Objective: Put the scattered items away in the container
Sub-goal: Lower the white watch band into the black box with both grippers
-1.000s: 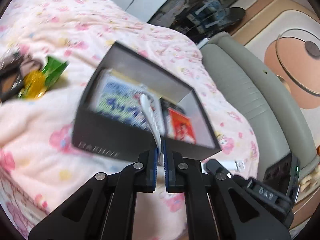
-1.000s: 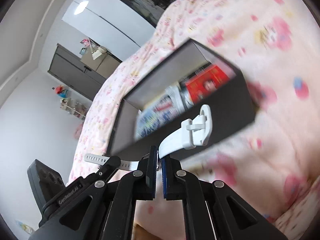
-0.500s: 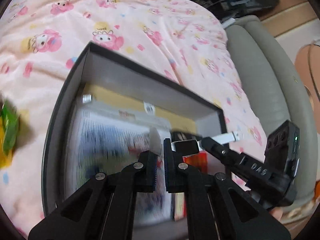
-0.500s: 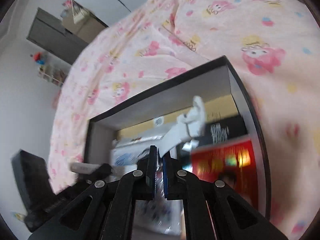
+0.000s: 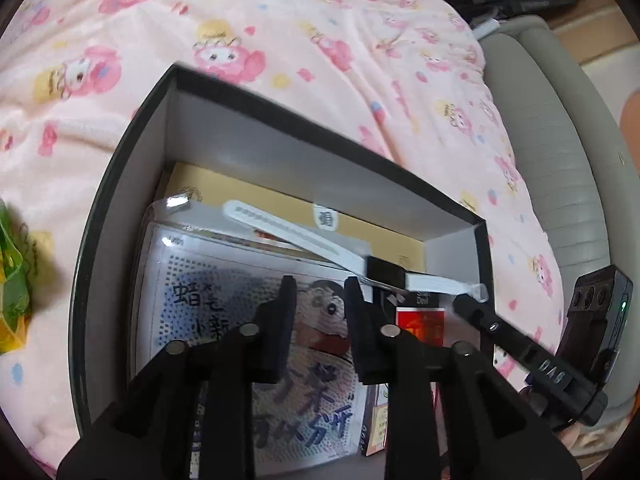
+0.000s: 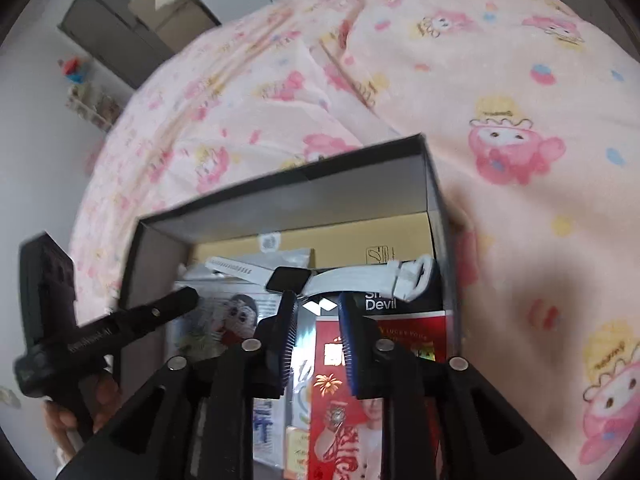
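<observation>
1. Watch (image 5: 384,274) now lies inside the box (image 5: 120,184), on the packets.
2. My left gripper (image 5: 320,292) and right gripper (image 6: 316,308) are opening, nothing between them.
3. Green wrapper (image 5: 14,280) on the blanket (image 5: 320,40) is left, I reckon.

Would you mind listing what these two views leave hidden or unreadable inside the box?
- Left wrist view: the left gripper covers the lower part of the cartoon-print packet.
- Right wrist view: the right gripper covers part of the red packet.
- Both views: the white watch and packets hide the box floor.
</observation>
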A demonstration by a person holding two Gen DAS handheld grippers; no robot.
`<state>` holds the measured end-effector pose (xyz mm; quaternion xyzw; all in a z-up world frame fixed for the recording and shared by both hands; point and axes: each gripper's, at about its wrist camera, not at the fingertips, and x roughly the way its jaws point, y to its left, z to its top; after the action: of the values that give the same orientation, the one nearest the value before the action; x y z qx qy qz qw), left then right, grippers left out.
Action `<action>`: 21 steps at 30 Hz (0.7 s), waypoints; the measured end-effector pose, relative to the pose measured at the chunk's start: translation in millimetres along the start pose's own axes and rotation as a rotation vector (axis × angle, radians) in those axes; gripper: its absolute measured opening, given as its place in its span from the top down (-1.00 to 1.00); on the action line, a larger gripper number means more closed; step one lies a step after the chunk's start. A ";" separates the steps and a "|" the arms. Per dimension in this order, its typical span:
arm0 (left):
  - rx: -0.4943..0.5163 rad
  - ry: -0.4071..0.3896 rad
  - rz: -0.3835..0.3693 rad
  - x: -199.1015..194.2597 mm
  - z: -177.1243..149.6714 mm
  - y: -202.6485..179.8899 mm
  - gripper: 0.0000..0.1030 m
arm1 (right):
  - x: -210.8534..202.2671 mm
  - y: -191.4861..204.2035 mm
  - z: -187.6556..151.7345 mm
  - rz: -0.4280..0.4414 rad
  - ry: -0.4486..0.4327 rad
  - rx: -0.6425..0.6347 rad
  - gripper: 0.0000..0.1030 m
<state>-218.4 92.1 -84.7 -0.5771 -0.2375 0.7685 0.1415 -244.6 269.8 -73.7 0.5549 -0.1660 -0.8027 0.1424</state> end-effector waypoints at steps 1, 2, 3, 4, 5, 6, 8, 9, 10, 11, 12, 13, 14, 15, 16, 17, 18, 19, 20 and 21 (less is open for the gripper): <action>0.017 0.006 0.007 -0.2 -1.3 -4.2 0.55 | -4.4 -4.4 -0.6 0.010 -0.013 0.021 0.64; 0.037 0.023 0.009 3.2 -2.0 -11.7 0.55 | -7.7 -9.6 -1.3 0.019 -0.021 0.038 0.64; 0.057 0.043 -0.001 8.0 -3.2 -19.9 0.55 | -10.3 -14.2 -1.9 0.026 -0.024 0.049 0.63; 0.078 0.062 -0.015 13.0 -5.0 -27.9 0.55 | -12.6 -16.1 -2.9 0.027 -0.024 0.050 0.63; 0.103 0.081 -0.025 19.3 -7.2 -37.1 0.55 | -14.0 -17.4 -3.8 0.029 -0.027 0.050 0.63; 0.134 0.099 -0.023 27.2 -10.0 -46.9 0.55 | -14.6 -17.6 -4.2 0.030 -0.030 0.047 0.63; 0.169 0.127 0.011 41.7 -13.6 -58.2 0.55 | -13.8 -15.0 -4.8 0.034 -0.025 0.032 0.63; 0.177 0.155 0.042 52.9 -14.8 -62.9 0.55 | -12.5 -13.0 -6.0 0.035 -0.018 0.023 0.63; 0.180 0.170 0.047 59.3 -14.6 -65.5 0.55 | -11.8 -10.3 -7.3 0.039 -0.011 0.015 0.63; 0.180 0.175 0.044 62.9 -14.0 -67.1 0.58 | -11.0 -7.3 -8.1 0.047 -0.004 0.008 0.63; 0.180 0.172 0.045 66.0 -12.5 -68.9 0.59 | -10.1 -6.3 -8.7 0.045 -0.004 0.006 0.63; 0.182 0.165 0.038 67.5 -10.8 -70.5 0.58 | -11.1 -6.8 -9.0 0.013 -0.020 0.010 0.63; 0.181 0.155 0.031 68.7 -8.7 -71.8 0.58 | -13.1 -8.2 -10.1 -0.027 -0.039 0.013 0.63; 0.177 0.141 0.030 69.8 -6.1 -72.4 0.58 | -16.0 -10.2 -11.3 -0.058 -0.061 0.017 0.63; 0.170 0.127 0.032 70.5 -4.0 -71.9 0.58 | -17.8 -12.1 -11.6 -0.072 -0.074 0.020 0.63; 0.158 0.114 0.033 71.5 -2.4 -71.3 0.58 | -19.5 -14.1 -11.3 -0.080 -0.085 0.024 0.63; 0.139 0.106 0.035 72.9 -0.6 -69.5 0.58 | -21.0 -16.0 -10.6 -0.084 -0.092 0.032 0.63; 0.117 0.102 0.035 73.3 0.0 -66.3 0.54 | -22.4 -17.7 -9.9 -0.083 -0.096 0.040 0.63; 0.092 0.088 0.028 72.5 -0.4 -65.8 0.48 | -25.0 -20.0 -9.1 -0.083 -0.105 0.051 0.63; 0.091 0.077 0.011 72.3 -1.3 -68.8 0.36 | -27.5 -21.7 -9.2 -0.090 -0.116 0.058 0.63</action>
<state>-242.4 186.1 -107.9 -0.6005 -0.1934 0.7565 0.1722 -227.4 299.7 -62.8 0.5184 -0.1719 -0.8338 0.0802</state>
